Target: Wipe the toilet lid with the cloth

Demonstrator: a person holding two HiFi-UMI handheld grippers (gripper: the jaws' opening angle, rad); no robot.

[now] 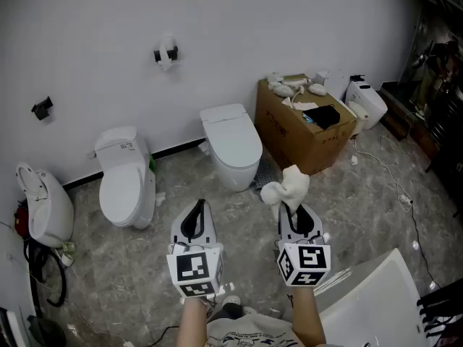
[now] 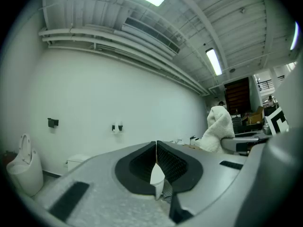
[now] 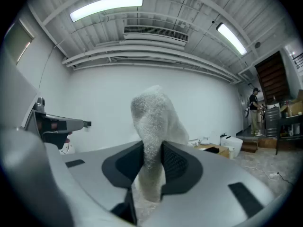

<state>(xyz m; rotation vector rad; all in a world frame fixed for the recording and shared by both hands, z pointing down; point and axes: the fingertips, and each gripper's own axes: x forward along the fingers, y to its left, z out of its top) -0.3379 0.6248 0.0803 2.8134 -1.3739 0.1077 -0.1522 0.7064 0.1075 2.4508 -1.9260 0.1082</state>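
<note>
A white fluffy cloth [image 1: 286, 187] sticks up from my right gripper [image 1: 295, 210], whose jaws are shut on it; in the right gripper view the cloth [image 3: 154, 126] fills the gap between the pads. My left gripper [image 1: 196, 214] is shut with nothing in it, its jaws [image 2: 156, 148] pressed together. Both grippers hang side by side above the floor, short of the toilets. A white toilet with a closed lid [image 1: 233, 140] stands ahead at centre by the wall. Another white toilet with a closed lid [image 1: 122, 181] stands to its left.
A cardboard box [image 1: 302, 127] with cloths and a black item on top stands right of the centre toilet. A third toilet [image 1: 42, 204] sits at the far left, white fixtures [image 1: 365, 104] at the back right, a white basin [image 1: 376, 302] at bottom right. A person [image 3: 255, 110] stands far off.
</note>
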